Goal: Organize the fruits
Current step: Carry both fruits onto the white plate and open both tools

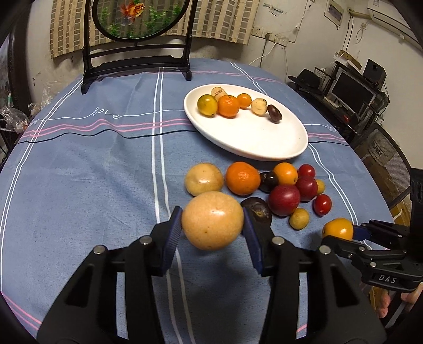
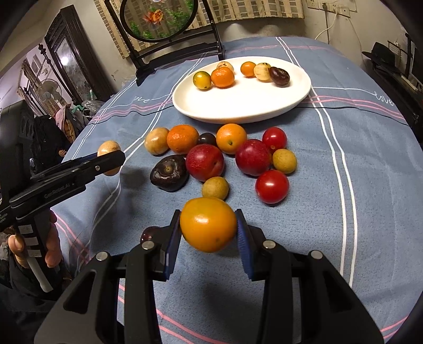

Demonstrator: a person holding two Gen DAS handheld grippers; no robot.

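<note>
Left tongs point(image 1: 212, 232): clenched on a large, pale yellow-orange round fruit point(image 1: 212, 221), blue pads pressing on both of its sides. The fruit is held above the blue striped cloth covering the worktop point(image 1: 79, 185), with its shadow on the cloth below.

Right tongs point(image 2: 208, 232): clenched on a smooth orange-yellow oval fruit point(image 2: 208, 224), likewise gripped from both sides and held clear of the cloth. In the left wrist view the same fruit shows at the tips of the right tongs, near the worktop's right edge.

White oval ceramic plate point(image 2: 238, 105): sits at the far side of the worktop. It carries six pieces along its far half, among them a green-yellow round fruit point(image 2: 201, 80), a small mandarin point(image 2: 222, 77) touching it, and a dark brown chestnut-shaped piece point(image 2: 279, 76) at the right end.

Loose group on the cloth, between plate and tongs: a tan round fruit point(image 2: 156, 140), a larger mandarin point(image 2: 182, 139), two red plums point(image 2: 205, 162), two cherry tomatoes point(image 2: 272, 186), small tan longan-like fruits point(image 2: 215, 188) and a dark purple-brown water chestnut point(image 2: 169, 172). Most of these touch a neighbour.

Background: a black-framed round goldfish screen point(image 1: 137, 18) stands at the rear of the worktop.
</note>
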